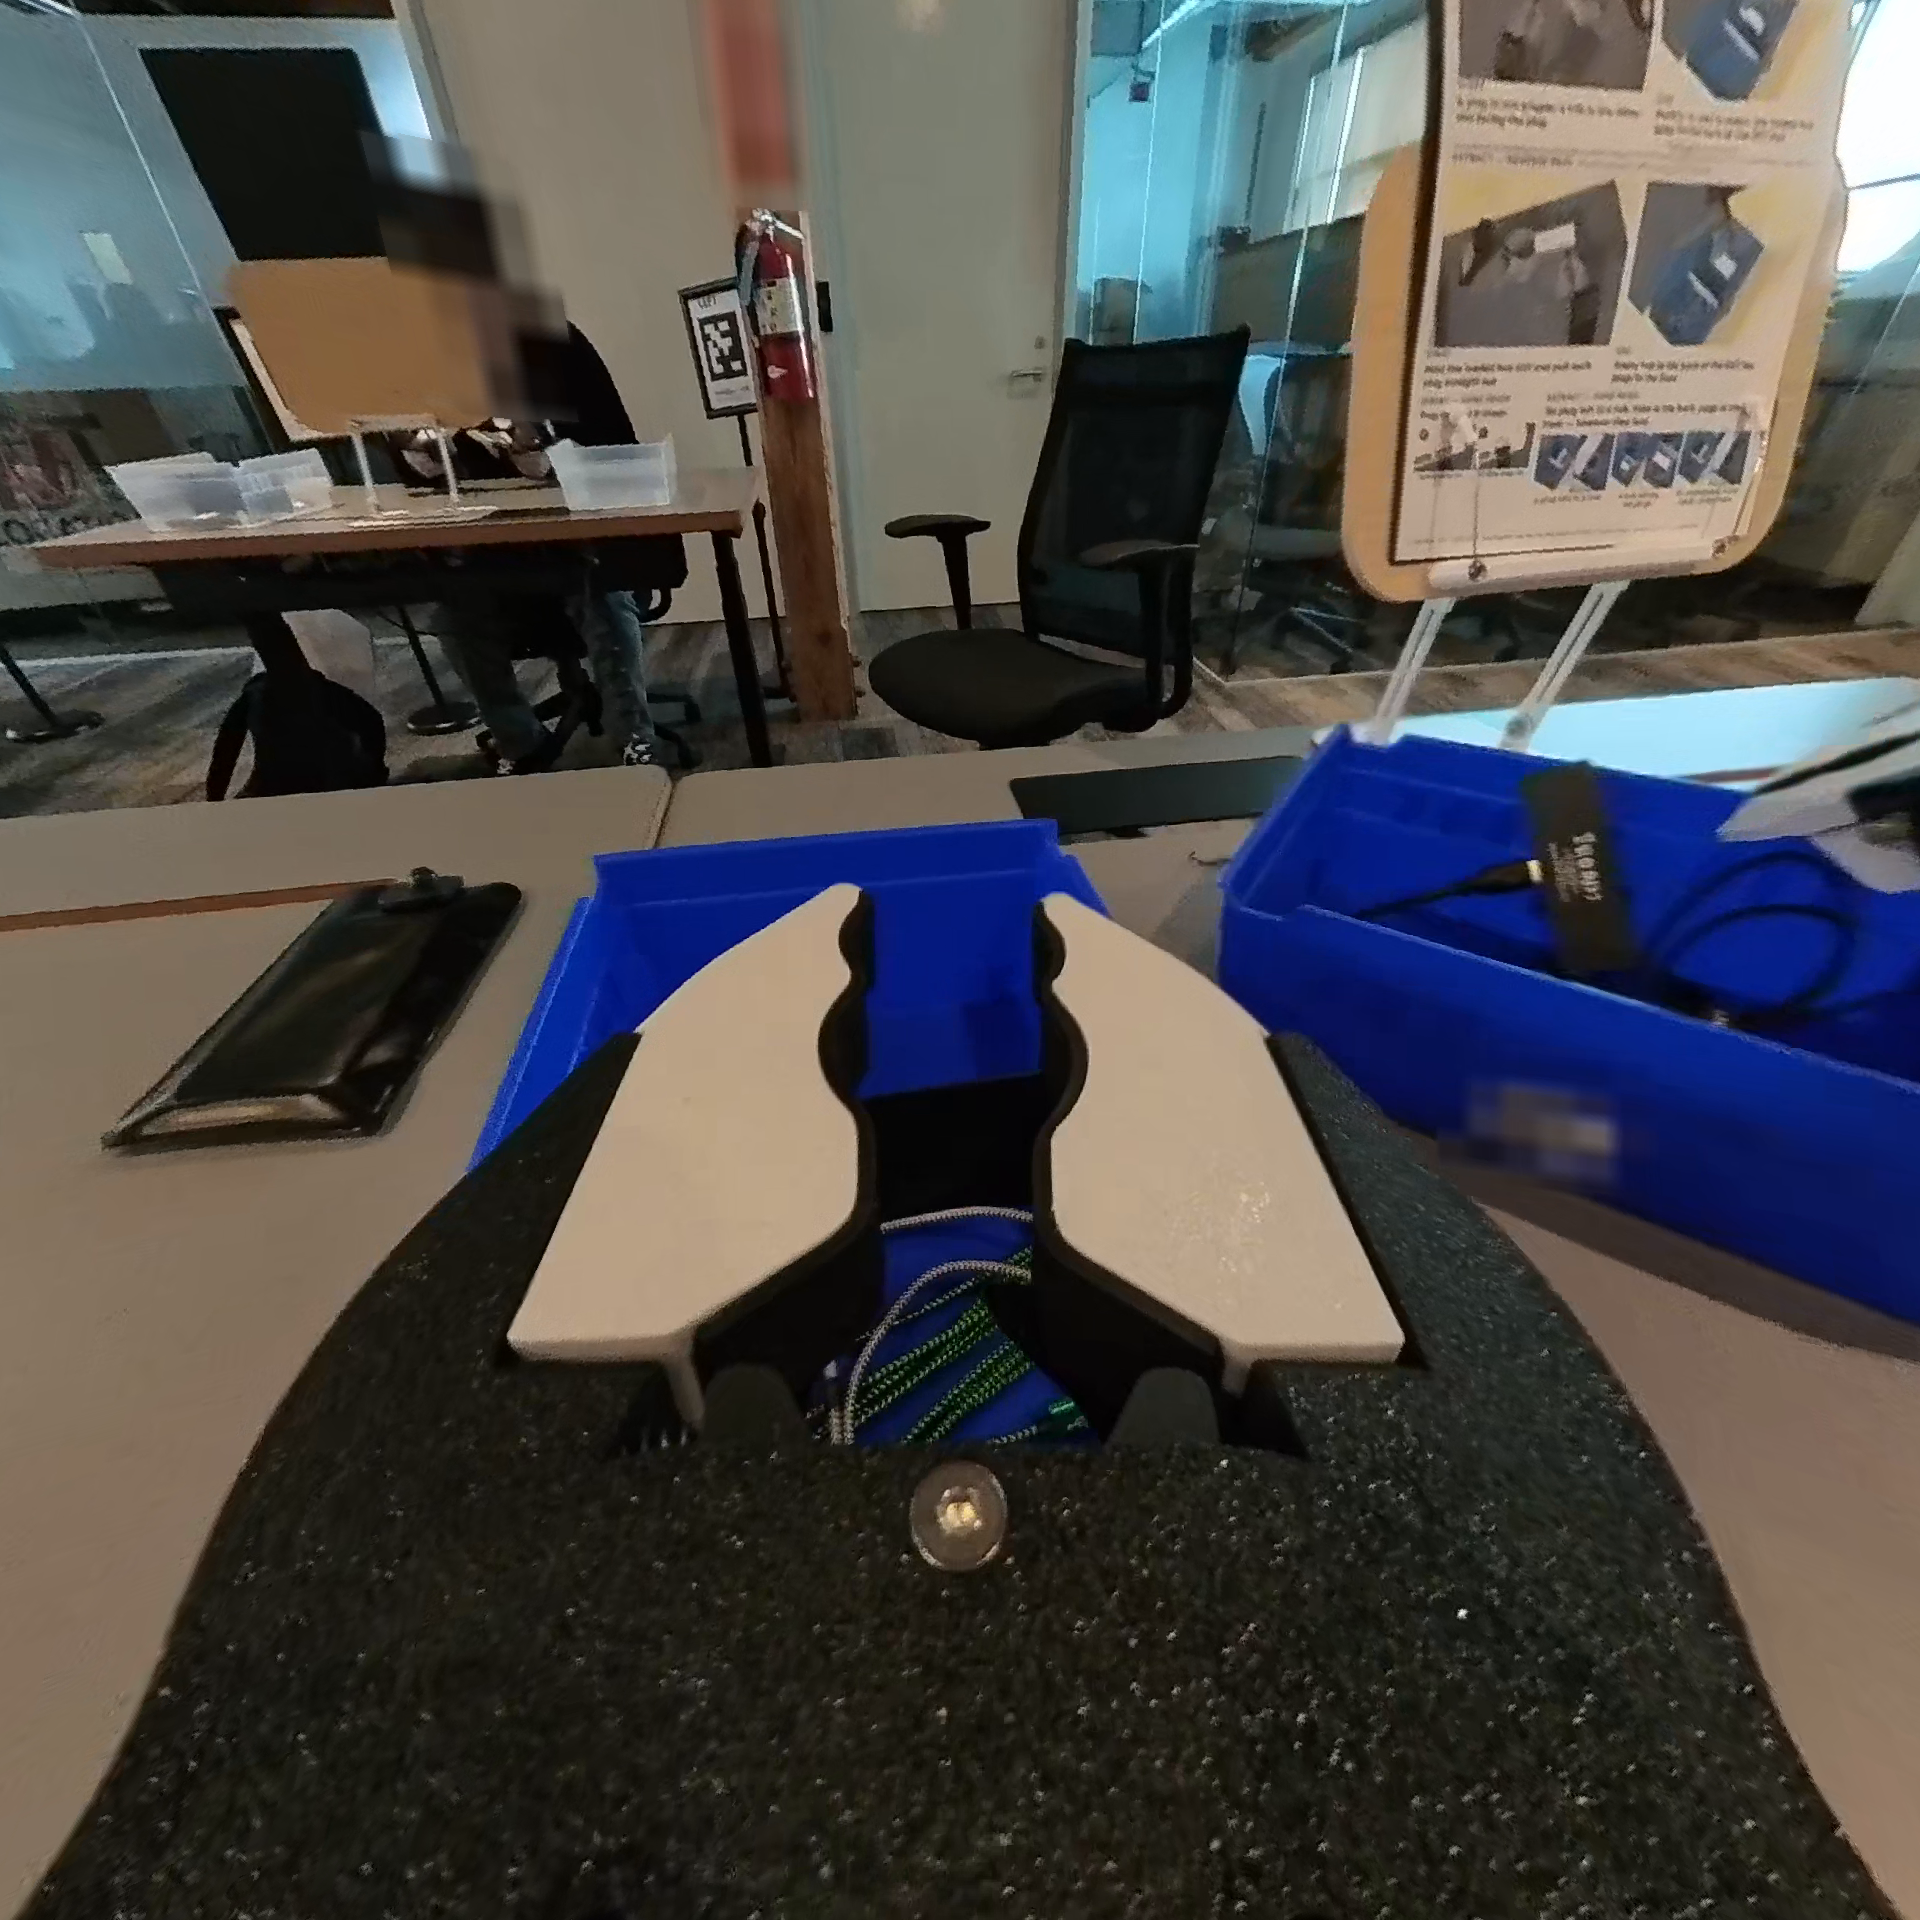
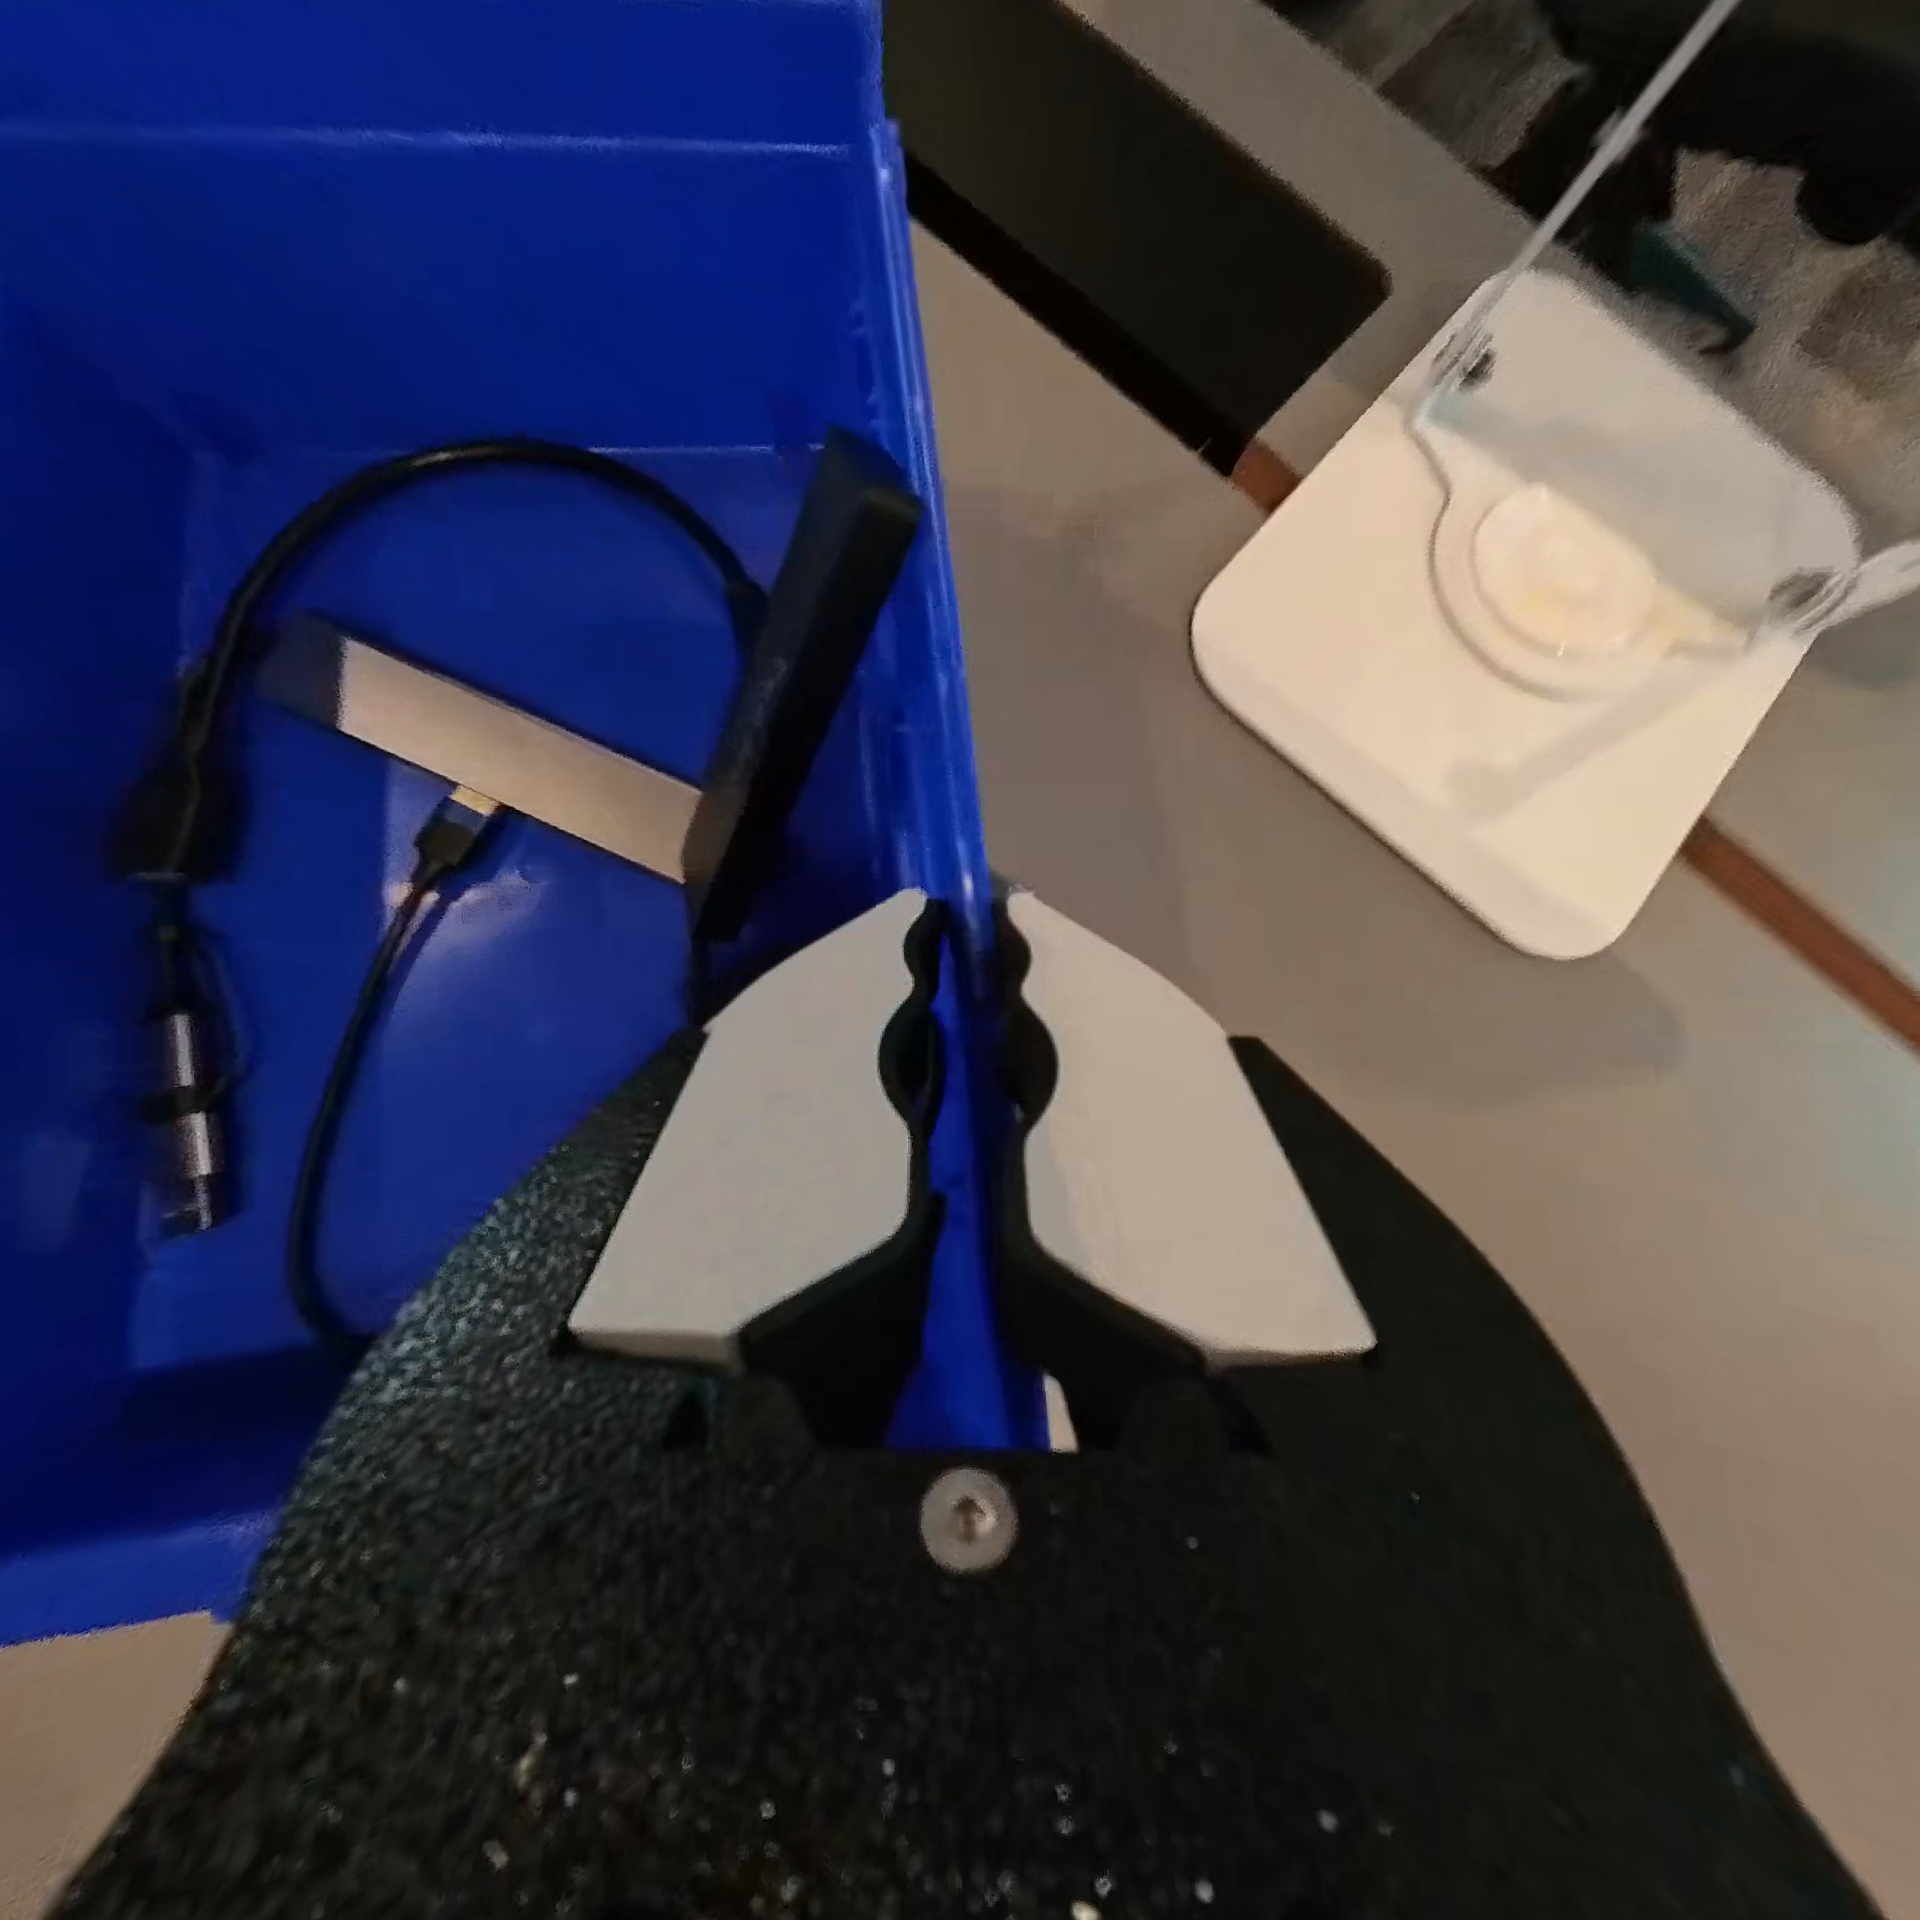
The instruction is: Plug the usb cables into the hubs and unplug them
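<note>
The left tool (image 1: 951,925) hangs with fingers spread above a blue bin (image 1: 727,883) holding braided cables (image 1: 935,1351). The right tool (image 2: 966,914) pinches the wall of a second blue bin (image 2: 914,644), where a silver hub (image 2: 488,738) and black hub (image 2: 800,665) lie on the desk (image 2: 1195,935).

1. The left gripper (image 1: 951,940) reaches forward toward 12 o'clock in the left wrist view, its two grey fingers (image 1: 727,1122) spread with a clear gap between the dark pads; nothing sits between the tips.
2. The right gripper (image 2: 966,914) points toward 12 o'clock in the right wrist view, its grey fingers (image 2: 800,1132) drawn close, tips nearly meeting and pinching a thin blue wall edge.
3. In the left wrist view the right gripper (image 1: 1829,805) shows at 2 o'clock, blurred.
</note>
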Tool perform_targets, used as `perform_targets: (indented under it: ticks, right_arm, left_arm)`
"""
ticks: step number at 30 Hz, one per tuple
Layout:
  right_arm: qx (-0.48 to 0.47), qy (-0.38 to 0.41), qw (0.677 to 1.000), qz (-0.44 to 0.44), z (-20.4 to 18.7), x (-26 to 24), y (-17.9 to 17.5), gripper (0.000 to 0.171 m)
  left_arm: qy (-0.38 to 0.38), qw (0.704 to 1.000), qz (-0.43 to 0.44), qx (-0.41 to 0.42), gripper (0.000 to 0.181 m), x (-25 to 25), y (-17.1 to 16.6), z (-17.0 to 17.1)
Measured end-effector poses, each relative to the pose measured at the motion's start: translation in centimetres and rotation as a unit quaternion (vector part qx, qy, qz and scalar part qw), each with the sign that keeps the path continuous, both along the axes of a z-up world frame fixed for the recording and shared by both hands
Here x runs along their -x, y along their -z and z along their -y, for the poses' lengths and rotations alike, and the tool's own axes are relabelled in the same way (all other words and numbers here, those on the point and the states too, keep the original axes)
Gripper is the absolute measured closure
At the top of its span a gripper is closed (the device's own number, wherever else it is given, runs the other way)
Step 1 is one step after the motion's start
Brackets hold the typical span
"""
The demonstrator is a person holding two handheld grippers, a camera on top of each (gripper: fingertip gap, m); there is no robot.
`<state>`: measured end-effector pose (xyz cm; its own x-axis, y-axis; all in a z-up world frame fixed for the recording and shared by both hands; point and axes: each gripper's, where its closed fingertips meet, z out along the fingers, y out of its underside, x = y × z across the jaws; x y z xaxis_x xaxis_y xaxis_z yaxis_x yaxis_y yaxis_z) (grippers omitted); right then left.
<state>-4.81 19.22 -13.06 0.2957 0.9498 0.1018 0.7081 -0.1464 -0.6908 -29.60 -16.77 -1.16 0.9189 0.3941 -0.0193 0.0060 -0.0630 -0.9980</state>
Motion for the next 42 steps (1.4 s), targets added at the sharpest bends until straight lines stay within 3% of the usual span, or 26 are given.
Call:
perform_targets:
  ticks: [1,5,9,12,15,21,27,32,35,39,42]
  right_arm:
    - [-0.015,0.003,1.0,0.0,-0.5,0.7,-0.3,0.16]
    - [-0.045,-0.065,0.99,-0.117,3.4,4.1,-7.1,0.135]
    - [-0.076,-0.276,0.946,-0.151,14.3,7.8,-11.9,0.128]
    - [-0.104,-0.445,0.885,-0.092,22.8,10.3,-10.8,0.123]
    - [-0.18,-0.54,0.822,0.012,26.7,13.0,-7.3,0.117]
    - [-0.272,-0.634,0.714,0.118,27.0,19.6,-3.5,0.122]
    - [-0.334,-0.686,0.598,0.244,24.6,23.5,0.4,0.117]
    - [-0.345,-0.723,0.525,0.286,24.8,24.4,2.3,0.135]
    - [-0.349,-0.741,0.481,0.312,24.4,24.1,3.3,0.162]
    - [-0.342,-0.747,0.476,0.315,24.6,23.6,3.3,0.167]
    - [-0.323,-0.736,0.513,0.302,25.3,23.5,2.2,0.167]
  left_arm:
    - [0.0,1.0,0.005,-0.004,0.152,0.1,0.0,0.2]
    - [-0.013,1.0,0.019,-0.008,0.15,1.0,0.1,1.1]
    - [-0.03,0.999,0.027,-0.011,0.149,1.7,0.1,2.0]
    - [-0.034,0.999,0.033,-0.006,0.148,1.9,0.3,2.4]
    - [-0.051,0.998,0.029,0.006,0.146,2.2,0.4,3.2]
    - [-0.087,0.996,0.021,-0.005,0.146,3.2,-0.2,5.7]
    - [-0.099,0.994,0.037,-0.021,0.146,4.1,-0.1,7.2]
    - [-0.104,0.993,0.049,-0.027,0.146,4.6,0.2,7.9]
    - [-0.103,0.993,0.055,-0.026,0.145,4.8,0.5,8.1]
    - [-0.103,0.993,0.058,-0.025,0.145,4.7,0.4,8.5]
    - [-0.083,0.995,0.027,-0.055,0.148,3.3,-1.6,9.1]
